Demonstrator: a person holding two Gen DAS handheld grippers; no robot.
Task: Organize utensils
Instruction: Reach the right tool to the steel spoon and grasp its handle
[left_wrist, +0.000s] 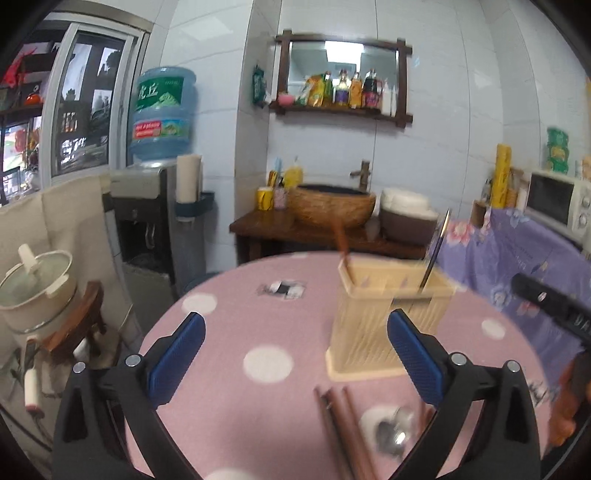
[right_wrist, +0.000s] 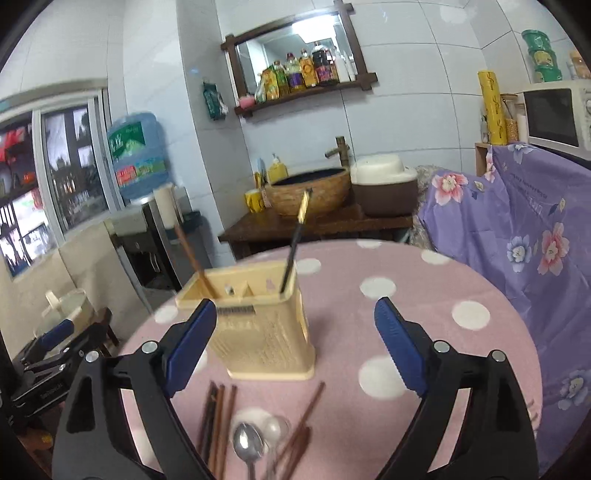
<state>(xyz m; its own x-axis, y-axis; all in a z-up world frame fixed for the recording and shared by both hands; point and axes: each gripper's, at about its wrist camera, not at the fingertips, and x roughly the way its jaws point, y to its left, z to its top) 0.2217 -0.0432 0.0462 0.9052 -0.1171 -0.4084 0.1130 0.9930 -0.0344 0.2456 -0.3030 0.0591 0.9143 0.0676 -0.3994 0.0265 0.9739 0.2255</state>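
1. Your left hand-held gripper (left_wrist: 295, 356) stands wide open with nothing between its blue pads. Its own view is blurred.
2. Just ahead of it and slightly right stands the cream slotted utensil holder (left_wrist: 388, 317) on the pink polka-dot surface (left_wrist: 229, 295), with one brown chopstick (left_wrist: 341, 236) leaning out of its left compartment and a dark-handled utensil (left_wrist: 436, 251) out of the right.
3. Your right hand-held gripper (right_wrist: 295, 347) is also spread wide and empty; the holder (right_wrist: 258, 325) sits just ahead, touching neither pad as far as I can tell.
4. Below the right gripper's open jaws lie the loose pieces: a bundle of brown chopsticks (right_wrist: 218, 424) to the left, a steel spoon (right_wrist: 247, 445) in the middle, more chopsticks (right_wrist: 303, 424) crossing to the right.
5. Expect the chopsticks to be light, stiff and thin, prone to rolling; pinch one near mid-length. The spoon looks smooth and likely slippery; take it by the handle, though that runs out of frame.
6. The holder looks light and may tip if nudged. The two utensils already leaning in it stand in the way of a straight drop.
7. To the right, the purple floral cloth (right_wrist: 517, 229) hangs close beside the surface; the microwave (right_wrist: 554, 114) sits well apart.
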